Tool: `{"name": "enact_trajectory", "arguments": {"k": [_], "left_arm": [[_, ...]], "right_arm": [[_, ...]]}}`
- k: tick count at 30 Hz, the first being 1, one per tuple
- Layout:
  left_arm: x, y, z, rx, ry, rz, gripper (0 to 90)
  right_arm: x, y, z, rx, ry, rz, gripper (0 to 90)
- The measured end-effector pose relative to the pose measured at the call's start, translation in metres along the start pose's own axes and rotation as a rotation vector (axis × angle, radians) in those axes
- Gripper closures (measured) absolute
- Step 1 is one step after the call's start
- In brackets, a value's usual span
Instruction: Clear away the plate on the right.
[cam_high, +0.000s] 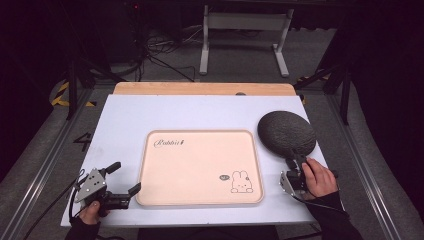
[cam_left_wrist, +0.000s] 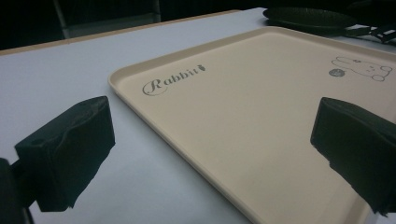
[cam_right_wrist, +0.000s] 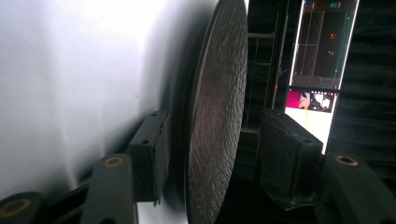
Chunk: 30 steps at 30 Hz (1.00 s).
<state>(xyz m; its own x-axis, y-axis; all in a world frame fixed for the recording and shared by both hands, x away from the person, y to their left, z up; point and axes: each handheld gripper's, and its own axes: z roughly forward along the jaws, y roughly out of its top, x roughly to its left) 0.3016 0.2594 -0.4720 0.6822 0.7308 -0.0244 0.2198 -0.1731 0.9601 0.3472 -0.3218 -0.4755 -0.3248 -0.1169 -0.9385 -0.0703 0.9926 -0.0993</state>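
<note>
1. Nearest to me, my left gripper (cam_high: 125, 178) sits at the tray's (cam_high: 200, 200) near left corner, jaws spread wide, nothing between them. In the left gripper view one jaw hangs over the bare table (cam_left_wrist: 70, 74), the other over the tray's (cam_left_wrist: 261, 116) edge, so it brackets the rim without touching it, as far as I can tell.
2. Right of the tray, my right gripper (cam_high: 295, 165) is at the near rim of the dark plate (cam_high: 286, 131). The right gripper view has the plate's (cam_right_wrist: 217, 116) edge standing between the jaws: one jaw under it against the table, the other above. A gap shows on the upper side, so I'd call the jaws set around the rim and not yet pinching.
3. The plate lies just beside the tray's right edge, apart from it, resting flat on the table (cam_high: 125, 125).
4. The tray holds nothing but its rabbit print.
5. My read: approach done, grasp about to close. Left to do: clamp, lift, carry the plate onto the tray, release.
</note>
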Motion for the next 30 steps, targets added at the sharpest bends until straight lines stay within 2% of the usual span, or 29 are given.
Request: {"name": "enact_trajectory", "arguments": {"k": [3,8,12,17,30], "left_arm": [[0.0,0.0,0.0,0.001,0.0,0.003,0.5],[0.0,0.0,0.0,0.0,0.0,0.001,0.5],[0.0,0.0,0.0,0.0,0.001,0.0,0.5],[0.0,0.0,0.0,0.001,0.0,0.007,0.5],[0.0,0.0,0.0,0.0,0.002,-0.002,0.5]], "right_arm": [[0.001,-0.001,0.003,0.02,0.011,-0.007,49.6],[0.001,-0.004,0.008,0.044,-0.004,-0.03,53.5],[0.004,-0.004,0.013,0.05,-0.009,-0.072,55.8],[0.005,-0.005,0.018,0.063,-0.007,-0.081,57.7],[0.003,-0.008,0.023,0.05,0.022,-0.087,61.2]]}}
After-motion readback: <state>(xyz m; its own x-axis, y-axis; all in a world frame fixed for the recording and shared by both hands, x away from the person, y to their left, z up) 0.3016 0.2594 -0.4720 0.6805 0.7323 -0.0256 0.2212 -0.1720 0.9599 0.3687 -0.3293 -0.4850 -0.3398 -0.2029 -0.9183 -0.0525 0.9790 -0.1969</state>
